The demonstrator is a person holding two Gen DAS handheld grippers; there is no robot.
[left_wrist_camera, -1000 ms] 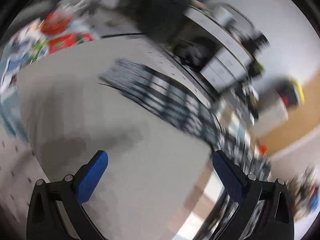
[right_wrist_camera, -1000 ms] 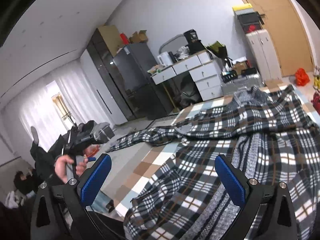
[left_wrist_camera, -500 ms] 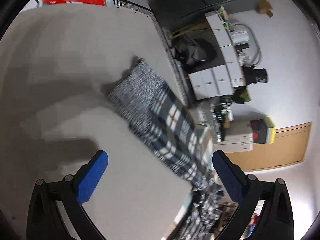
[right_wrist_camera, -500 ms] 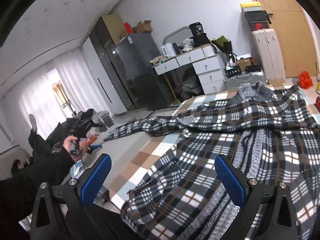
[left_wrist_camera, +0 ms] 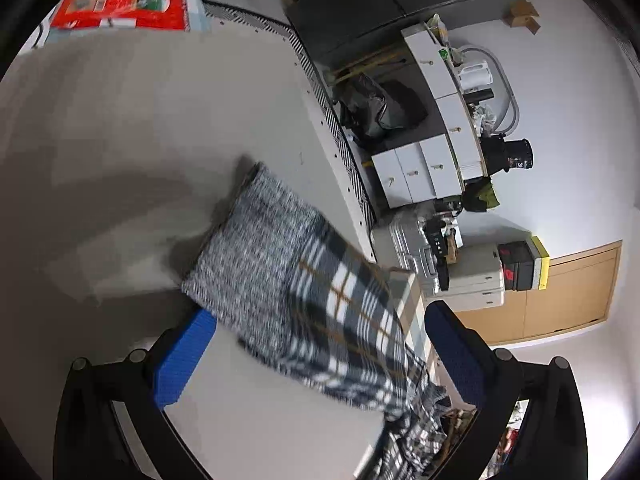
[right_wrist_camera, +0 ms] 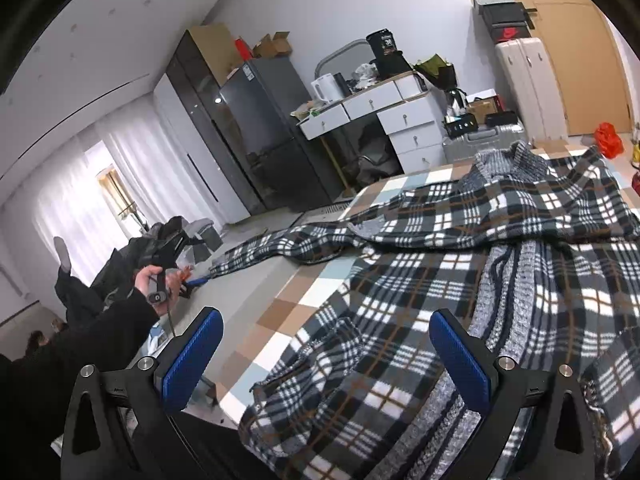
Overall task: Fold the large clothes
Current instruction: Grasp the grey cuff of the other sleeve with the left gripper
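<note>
Plaid garment (right_wrist_camera: 460, 264) rumpled, spread, sleeve cuff perhaps grey knit; both tools spread, empty.

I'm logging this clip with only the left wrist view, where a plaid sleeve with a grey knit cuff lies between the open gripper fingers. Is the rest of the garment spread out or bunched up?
Observer: The right wrist view shows the plaid garment spread out but rumpled over a checked cover, not yet folded.
Reviewer: Is the right gripper holding any of it?
Observer: No. The right gripper is open above the near edge of the garment and grips nothing.
Reviewer: Can you see who holds the left gripper?
Observer: Yes. A hand coming out of a dark cuff holds the left gripper by its handle, near the far end of the outstretched sleeve.
</note>
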